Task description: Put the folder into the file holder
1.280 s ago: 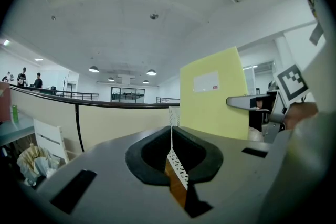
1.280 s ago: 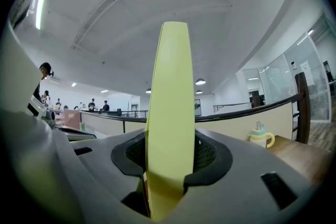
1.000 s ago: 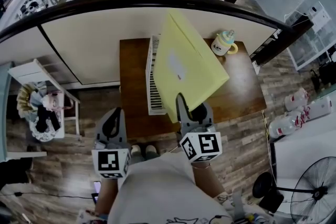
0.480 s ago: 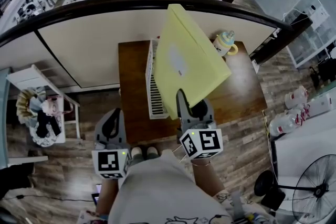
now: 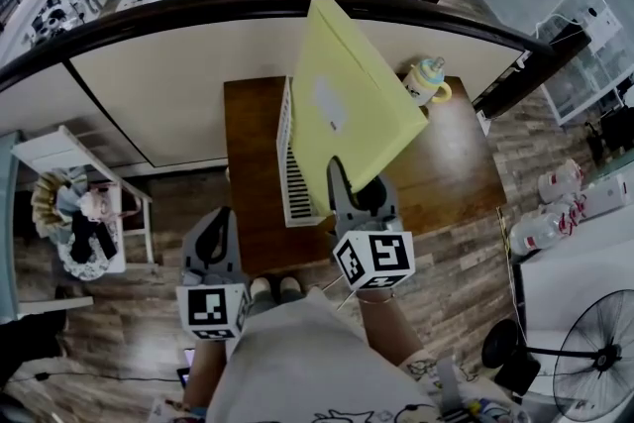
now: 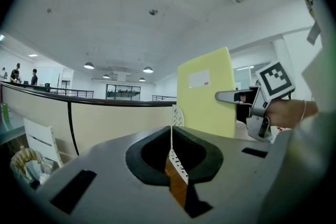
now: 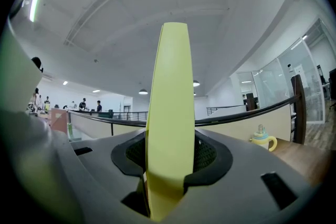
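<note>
Right gripper: the right gripper (image 5: 355, 195) is clamped on the yellow folder (image 5: 347, 104), with both pads pressed against its lower near corner.
Folder in the grip: in the right gripper view the folder rises edge-on and upright between the jaws.
Folder's place: it is held on edge in the air over the table (image 5: 253, 144). It sits just to the right of the file holder (image 5: 289, 163), and its near corner is above the table's near edge. Whether its lower edge touches the holder cannot be told.
Folder's face: a pale label shows on the broad side turned towards the left gripper.
Left gripper: the left gripper (image 5: 218, 223) has its jaws together with nothing between them. It hangs off the table's near left corner, well apart from the folder.
File holder: a white slatted rack, standing left of the table's middle and running from the far edge towards the near edge.
Cup: a lidded cup (image 5: 428, 79) with a yellow handle stands near the table's far right corner, beside the folder's far end.
Beyond the table: a dark curved rail (image 5: 297, 0) tops a pale partition behind the far edge.
Floor: wood planks, with a fan (image 5: 584, 371) at the lower right.
</note>
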The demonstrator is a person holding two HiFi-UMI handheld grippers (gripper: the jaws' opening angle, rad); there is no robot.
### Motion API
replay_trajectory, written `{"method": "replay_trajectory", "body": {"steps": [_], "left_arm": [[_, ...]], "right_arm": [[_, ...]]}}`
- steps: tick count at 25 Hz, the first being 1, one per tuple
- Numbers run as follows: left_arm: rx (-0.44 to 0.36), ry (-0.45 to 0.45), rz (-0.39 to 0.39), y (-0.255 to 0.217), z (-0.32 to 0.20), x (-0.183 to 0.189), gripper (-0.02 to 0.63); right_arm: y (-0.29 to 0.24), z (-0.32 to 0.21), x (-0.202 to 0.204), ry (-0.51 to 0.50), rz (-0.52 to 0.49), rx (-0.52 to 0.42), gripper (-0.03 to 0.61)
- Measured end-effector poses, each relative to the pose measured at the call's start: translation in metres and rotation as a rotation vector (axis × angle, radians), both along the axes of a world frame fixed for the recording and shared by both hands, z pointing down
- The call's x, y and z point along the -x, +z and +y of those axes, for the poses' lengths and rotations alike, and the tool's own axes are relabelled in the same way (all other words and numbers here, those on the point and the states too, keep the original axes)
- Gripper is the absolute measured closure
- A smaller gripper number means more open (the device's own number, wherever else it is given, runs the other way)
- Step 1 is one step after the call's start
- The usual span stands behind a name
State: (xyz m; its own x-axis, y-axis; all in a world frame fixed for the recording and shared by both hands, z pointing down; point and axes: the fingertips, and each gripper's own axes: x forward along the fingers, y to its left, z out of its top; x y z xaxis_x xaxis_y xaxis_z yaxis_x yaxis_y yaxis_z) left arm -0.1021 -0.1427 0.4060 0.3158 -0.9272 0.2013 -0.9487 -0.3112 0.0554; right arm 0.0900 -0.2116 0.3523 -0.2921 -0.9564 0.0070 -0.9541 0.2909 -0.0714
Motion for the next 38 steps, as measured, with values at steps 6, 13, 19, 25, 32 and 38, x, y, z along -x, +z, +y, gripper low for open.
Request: {"method": "replay_trajectory", "body": {"steps": [6, 13, 19, 25, 32, 38], "left_arm": [[0.008, -0.003, 0.004, 0.003, 0.003, 0.003, 0.603], [0.021, 0.006, -0.006, 0.009, 0.006, 0.002, 0.603], [0.04, 0.021, -0.001, 0.016, 0.01, -0.002, 0.603], [0.064, 0.045, -0.005, 0.026, 0.014, -0.008, 0.603], [0.105, 0.059, 0.011, 0.036, 0.016, -0.01, 0.603], [0.11, 0.069, 0.005, 0.041, 0.016, -0.006, 0.603]], "right_arm": [[0.009, -0.007, 0.006, 0.005, 0.022, 0.013, 0.42], [0.017, -0.009, 0.011, 0.028, 0.03, 0.004, 0.42], [0.029, -0.004, 0.011, 0.086, -0.018, 0.001, 0.42], [0.04, 0.0, 0.005, 0.172, -0.071, -0.015, 0.42], [0.044, -0.002, 0.011, 0.209, -0.084, -0.032, 0.42], [0.051, -0.001, 0.015, 0.231, -0.061, -0.049, 0.42]]}}
